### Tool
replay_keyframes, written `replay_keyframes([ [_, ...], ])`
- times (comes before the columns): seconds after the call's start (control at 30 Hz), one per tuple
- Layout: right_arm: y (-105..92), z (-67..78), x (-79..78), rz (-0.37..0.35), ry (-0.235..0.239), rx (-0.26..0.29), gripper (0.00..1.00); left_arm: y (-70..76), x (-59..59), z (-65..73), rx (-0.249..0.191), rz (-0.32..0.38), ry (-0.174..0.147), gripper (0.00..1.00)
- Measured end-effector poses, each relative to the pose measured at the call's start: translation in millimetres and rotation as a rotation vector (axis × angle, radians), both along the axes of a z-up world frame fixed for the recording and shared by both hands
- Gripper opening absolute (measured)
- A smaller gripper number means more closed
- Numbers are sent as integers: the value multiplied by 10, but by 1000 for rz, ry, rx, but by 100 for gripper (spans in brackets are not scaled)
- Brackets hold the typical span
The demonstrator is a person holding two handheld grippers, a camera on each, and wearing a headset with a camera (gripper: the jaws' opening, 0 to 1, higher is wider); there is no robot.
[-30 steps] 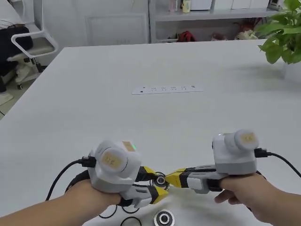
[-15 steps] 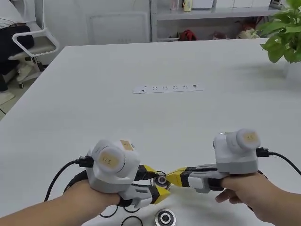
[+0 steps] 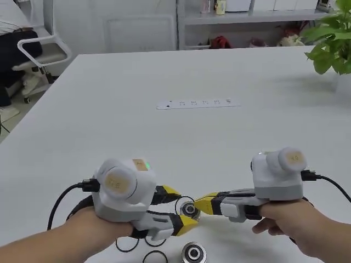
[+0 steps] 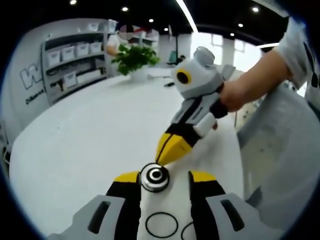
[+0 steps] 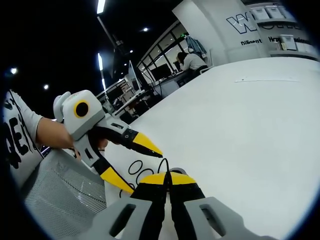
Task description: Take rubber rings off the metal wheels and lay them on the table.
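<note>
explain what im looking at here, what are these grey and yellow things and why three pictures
No robot here: a person holds handheld tongs, one in each hand. The wide picture comes from a camera on the person's head; the two round ones come from cameras riding on the tongs. The left tongs are open around a small metal wheel. The right tongs are shut, apparently pinching that wheel's thin black rubber ring. On the white table lie a second wheel and loose rings.

The wheel (image 3: 188,209) and its rubber ring (image 3: 177,205) sit between my left tool (image 3: 184,207) and right tool (image 3: 198,204), with loose rings (image 3: 154,256) nearer me on the table (image 3: 164,142).
</note>
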State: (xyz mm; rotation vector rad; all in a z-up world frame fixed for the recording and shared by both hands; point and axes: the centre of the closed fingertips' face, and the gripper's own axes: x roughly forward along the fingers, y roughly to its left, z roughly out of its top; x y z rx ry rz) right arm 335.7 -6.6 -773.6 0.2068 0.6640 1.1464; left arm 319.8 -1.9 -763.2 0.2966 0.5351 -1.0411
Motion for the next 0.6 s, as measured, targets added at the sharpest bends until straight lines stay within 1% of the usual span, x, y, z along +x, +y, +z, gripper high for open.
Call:
replay_keyframes([
  [0.23,43,37,-27,20,-13,6,0,69,-25,109,-9,5,-17,43],
  [0.43,65,73,-37,28,-15,16,0,132,-41,231,-24,11,-36,47],
  [0.6,69,106,-46,31,-16,20,0,188,-47,310,-31,19,-49,50],
])
